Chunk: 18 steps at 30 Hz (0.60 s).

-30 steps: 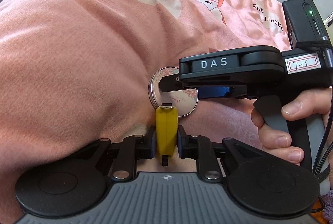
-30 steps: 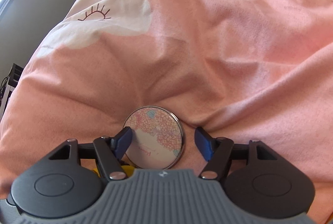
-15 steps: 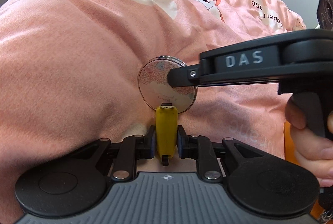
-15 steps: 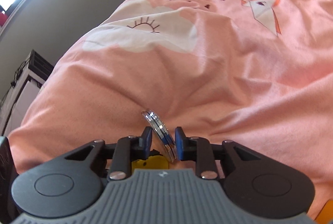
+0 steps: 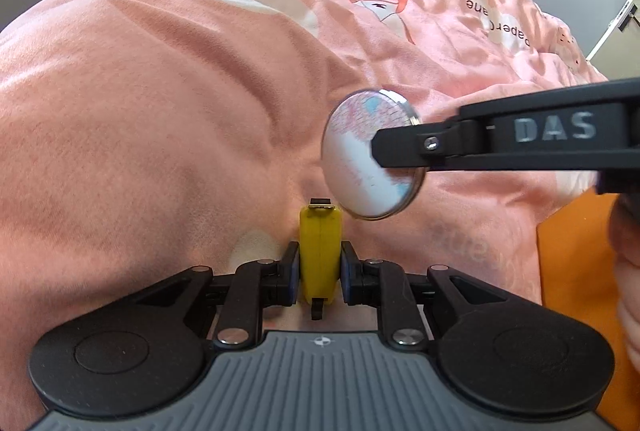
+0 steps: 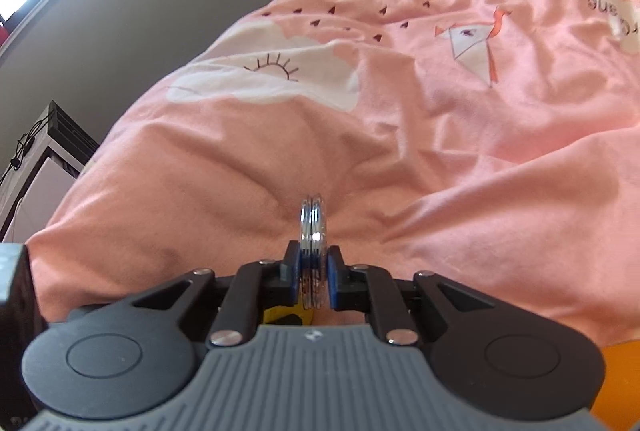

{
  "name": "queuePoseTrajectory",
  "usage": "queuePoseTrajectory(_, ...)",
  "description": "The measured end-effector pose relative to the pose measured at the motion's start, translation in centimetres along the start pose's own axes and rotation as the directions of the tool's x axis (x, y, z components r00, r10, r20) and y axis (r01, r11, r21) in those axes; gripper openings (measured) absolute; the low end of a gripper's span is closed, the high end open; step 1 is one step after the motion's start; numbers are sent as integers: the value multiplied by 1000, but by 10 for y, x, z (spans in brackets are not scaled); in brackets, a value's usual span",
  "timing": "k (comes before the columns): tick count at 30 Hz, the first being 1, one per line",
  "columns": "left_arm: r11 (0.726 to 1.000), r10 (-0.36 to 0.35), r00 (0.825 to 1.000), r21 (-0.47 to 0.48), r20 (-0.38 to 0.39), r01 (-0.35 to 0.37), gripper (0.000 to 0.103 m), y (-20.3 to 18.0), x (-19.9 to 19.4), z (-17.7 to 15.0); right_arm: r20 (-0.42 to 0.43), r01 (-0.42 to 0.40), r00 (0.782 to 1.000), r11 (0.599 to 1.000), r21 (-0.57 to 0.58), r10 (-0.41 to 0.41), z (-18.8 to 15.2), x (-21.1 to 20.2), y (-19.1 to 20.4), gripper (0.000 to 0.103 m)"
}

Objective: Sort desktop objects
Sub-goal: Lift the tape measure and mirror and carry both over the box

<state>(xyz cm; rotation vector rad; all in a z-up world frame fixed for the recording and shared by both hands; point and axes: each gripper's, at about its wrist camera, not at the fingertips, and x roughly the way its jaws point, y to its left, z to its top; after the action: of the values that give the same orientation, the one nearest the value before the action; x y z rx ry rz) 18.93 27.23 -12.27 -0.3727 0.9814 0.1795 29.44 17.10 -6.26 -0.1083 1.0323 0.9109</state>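
My left gripper [image 5: 320, 267] is shut on a small yellow rectangular object [image 5: 320, 251] with a dark metal tip, held upright over the pink bedding. My right gripper [image 6: 313, 271] is shut on a round compact mirror [image 6: 313, 231] with a silver rim, seen edge-on between the blue pads. In the left wrist view the mirror [image 5: 360, 167] shows its floral face, lifted above the bedding just right of the yellow object, with the right gripper's black finger [image 5: 404, 149] across it.
A pink duvet [image 5: 180, 91] with cloud, sun and paper-crane prints fills both views. An orange surface [image 5: 576, 251] shows at the lower right. A white and black shelf unit [image 6: 36, 167] stands at the far left by a grey wall.
My right gripper closed on the compact mirror, then lifted it off the bedding and carried it up and right. My left gripper kept hold of the yellow object.
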Motion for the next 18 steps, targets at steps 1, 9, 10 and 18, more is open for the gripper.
queuePoseTrajectory(1,1000,-4,1000,4,1,4,22,-2,-4,0,15,11,1000,1000,-4,-11,-2,-9,1,13)
queuePoseTrajectory(9,995,-87,994,61,68,83,22,-34,-64,-2,149,39,988,998,42,-45,-26,-108,-17,13)
queuePoseTrajectory(10,992,-102,991,80,81,96,22,-42,-75,-2,169,42,984,998,48,-50,-31,-123,-20,13)
queuePoseTrajectory(18,936,-312,941,213,132,280,22,-117,-138,6,310,97,940,983,155,-142,-82,-235,-62,14)
